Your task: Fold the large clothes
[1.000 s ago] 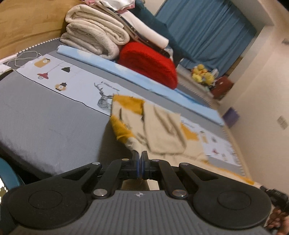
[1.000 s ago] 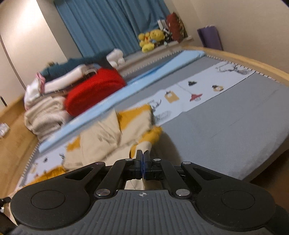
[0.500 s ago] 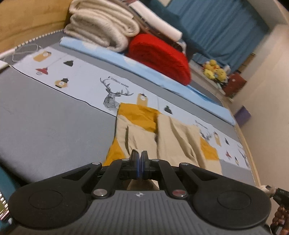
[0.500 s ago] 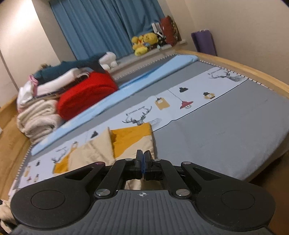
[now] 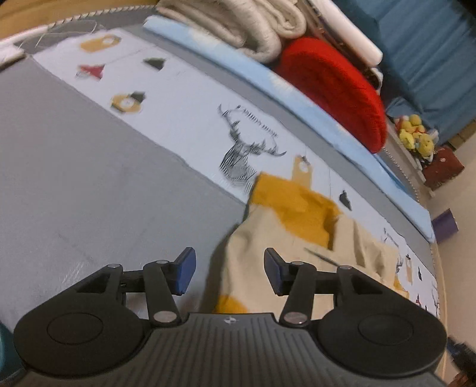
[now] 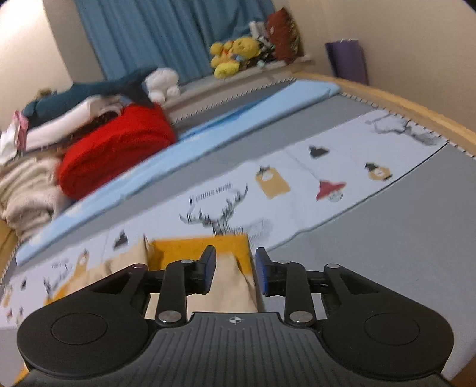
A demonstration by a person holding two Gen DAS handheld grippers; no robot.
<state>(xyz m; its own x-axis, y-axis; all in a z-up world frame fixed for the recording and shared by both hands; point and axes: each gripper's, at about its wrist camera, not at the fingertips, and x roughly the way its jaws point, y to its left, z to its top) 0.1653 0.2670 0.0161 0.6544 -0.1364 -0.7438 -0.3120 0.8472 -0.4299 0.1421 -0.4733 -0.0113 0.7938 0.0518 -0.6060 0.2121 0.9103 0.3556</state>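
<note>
Wide grey bed surface (image 5: 74, 184) filling most of both views, crossed by a pale printed strip of fabric (image 5: 184, 101) with deer, lamp and house motifs. Far side: long light-blue folded mat (image 6: 238, 119), then blue curtains (image 6: 154, 32) behind. Stacked at the far edge, a cream knitted blanket roll (image 5: 255, 26) and, just beside it, a red plush cushion (image 5: 333, 89). Beyond these, on a ledge near the curtains, a cluster of yellow plush toys (image 6: 229, 56).

Near edge of the bed: beige-and-mustard garment (image 5: 297, 238), lying flat, partly over the printed strip, mustard panel at its far end, beige cloth running towards the cameras.

Left gripper (image 5: 229, 272): jaws just been opening, blue pads (image 5: 186, 272) standing well apart, garment's left edge lying between them, untouched by either pad. Right gripper (image 6: 232, 272): jaws just been opening too, gap narrower, a beige fold between the pads, not pinched.
</note>
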